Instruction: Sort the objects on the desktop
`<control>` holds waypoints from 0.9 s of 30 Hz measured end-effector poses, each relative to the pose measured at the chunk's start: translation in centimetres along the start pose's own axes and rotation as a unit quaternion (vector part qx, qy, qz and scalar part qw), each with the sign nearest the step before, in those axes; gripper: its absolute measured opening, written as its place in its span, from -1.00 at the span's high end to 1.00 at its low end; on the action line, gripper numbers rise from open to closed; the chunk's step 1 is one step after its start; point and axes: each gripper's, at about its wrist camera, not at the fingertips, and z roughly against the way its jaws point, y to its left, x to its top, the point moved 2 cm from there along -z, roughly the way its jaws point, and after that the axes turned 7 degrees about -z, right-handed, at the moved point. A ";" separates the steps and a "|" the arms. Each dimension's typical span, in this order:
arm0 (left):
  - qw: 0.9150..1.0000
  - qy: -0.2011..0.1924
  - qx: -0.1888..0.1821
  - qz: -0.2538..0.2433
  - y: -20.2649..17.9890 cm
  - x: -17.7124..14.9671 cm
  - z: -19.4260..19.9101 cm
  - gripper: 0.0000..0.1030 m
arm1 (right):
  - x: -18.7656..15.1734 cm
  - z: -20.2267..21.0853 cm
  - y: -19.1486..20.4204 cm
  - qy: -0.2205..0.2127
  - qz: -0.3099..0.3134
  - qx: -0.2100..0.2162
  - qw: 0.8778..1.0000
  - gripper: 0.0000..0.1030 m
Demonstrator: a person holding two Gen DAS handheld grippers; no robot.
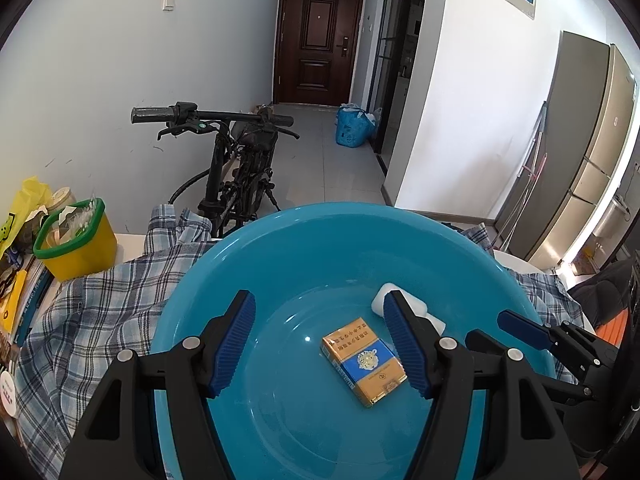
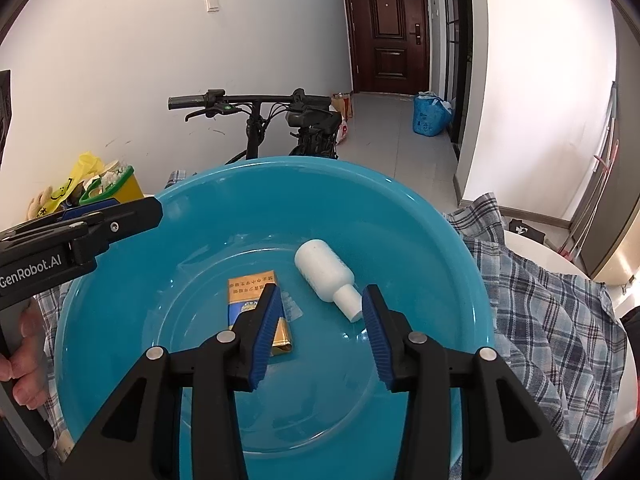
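- Your left gripper (image 1: pixel 320 344) hangs over the blue basin (image 1: pixel 280 240), jaws part open w/ nothing between them.
- Your right gripper (image 2: pixel 320 336) is also over the basin; jaws apart, empty. The white bottle's cap sits just off the right pad, at approx 1 o'clock from the gap; whether it touches, can't tell.
- White plastic bottle (image 2: pixel 324 272) lies on its side on the basin floor, cap end toward you, base pointing to approx 11 o'clock.
- Cigarette pack (image 1: pixel 364 360) lies flat at basin centre, approx 9 o'clock of the bottle, close by but apart.
- Handling, my read: bottle prob light, stiff, smooth & round, so it'll roll on the slick floor. Pinch it across the body, not the narrow cap.
- Pack: light cardboard, film-wrapped, crushes easily. Take it across the long edges w/ a soft squeeze; lying flat, you'd need to tip a pad under one edge.
- Basin sits on a plaid cloth (image 1: pixel 100 312); may slide if you push.
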 end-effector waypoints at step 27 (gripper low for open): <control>0.962 -0.271 0.009 0.006 0.0 1.2 10.0 -1.00 | 2.9 9.3 -0.6 -0.227 -0.017 -0.004 0.974 -0.92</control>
